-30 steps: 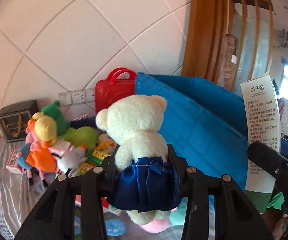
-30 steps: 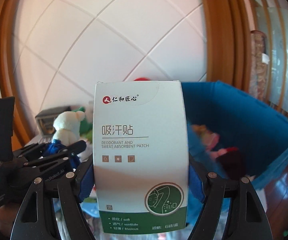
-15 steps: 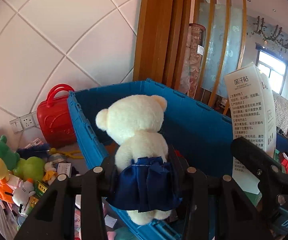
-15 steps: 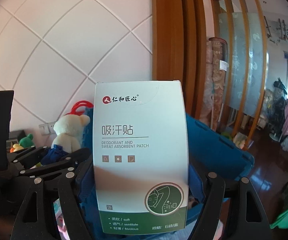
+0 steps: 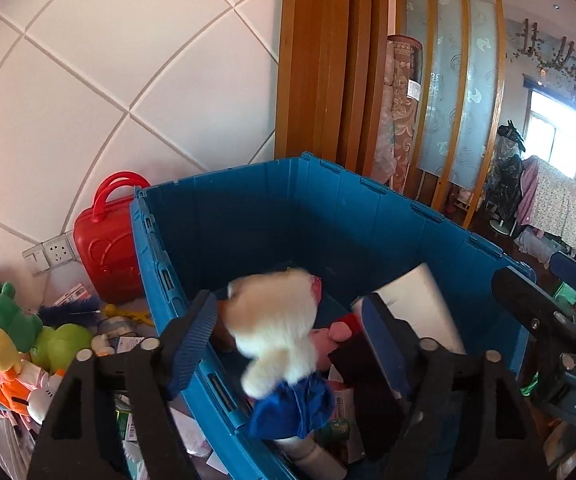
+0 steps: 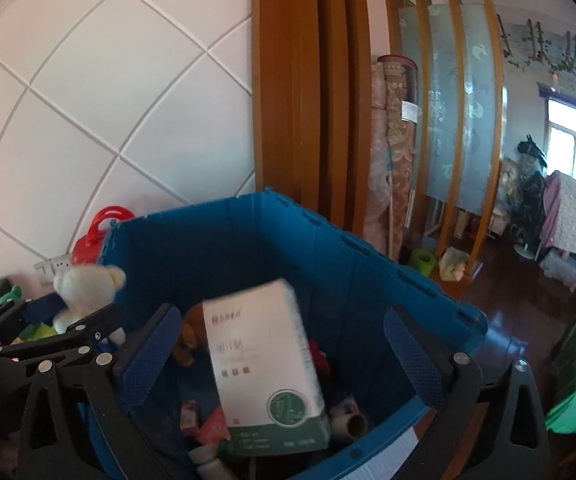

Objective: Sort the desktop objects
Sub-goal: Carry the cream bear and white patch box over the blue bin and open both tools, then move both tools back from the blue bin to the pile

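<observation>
White tiled wall, wooden door frame and a blue crate [image 5: 288,216] fill both views. Item one: my left gripper [image 5: 288,344], jaws now spread wide with nothing between them; half a second ago they clamped the teddy bear's blue skirt. Item two: the teddy bear [image 5: 276,332], blurred, tilted head-up over the crate's inside, skirt hanging below it, touching neither pad. Item three: my right gripper [image 6: 284,344], jaws likewise spread, where before they pinched the white and green box. Item four: the box [image 6: 268,368], blurred and leaning, inside the crate above small bottles and packets; in the left view it shows as a white slab [image 5: 419,304] against the far wall. Item five: red case [image 5: 108,248] and plush toys [image 5: 12,340] left of the crate, unchanged.
</observation>
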A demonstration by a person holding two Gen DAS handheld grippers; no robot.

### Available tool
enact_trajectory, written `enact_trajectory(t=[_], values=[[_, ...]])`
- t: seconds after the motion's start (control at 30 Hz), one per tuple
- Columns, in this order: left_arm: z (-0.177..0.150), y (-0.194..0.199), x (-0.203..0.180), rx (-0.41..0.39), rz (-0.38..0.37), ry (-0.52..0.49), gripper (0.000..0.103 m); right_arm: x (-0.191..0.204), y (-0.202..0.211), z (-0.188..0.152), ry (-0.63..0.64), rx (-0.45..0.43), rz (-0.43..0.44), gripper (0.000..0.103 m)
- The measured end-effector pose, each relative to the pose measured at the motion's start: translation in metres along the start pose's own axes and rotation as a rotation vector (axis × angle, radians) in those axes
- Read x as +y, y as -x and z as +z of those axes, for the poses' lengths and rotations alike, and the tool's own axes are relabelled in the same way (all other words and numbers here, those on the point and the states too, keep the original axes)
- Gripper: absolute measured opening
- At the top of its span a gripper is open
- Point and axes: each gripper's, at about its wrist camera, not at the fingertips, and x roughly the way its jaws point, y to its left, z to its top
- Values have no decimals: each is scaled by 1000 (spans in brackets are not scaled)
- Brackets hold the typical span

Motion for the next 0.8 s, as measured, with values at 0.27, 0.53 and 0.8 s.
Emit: enact_trajectory(t=[0.27, 0.53, 0.8], values=[[-4, 4, 4, -15, -17, 9, 83, 2, 1, -7, 0, -4, 33, 103], [-40, 35, 69, -56, 84, 49, 83, 43, 23, -22, 50, -52, 125, 103], [-90, 82, 151, -66, 216, 94, 83, 114, 48, -46, 110, -81, 237, 103]])
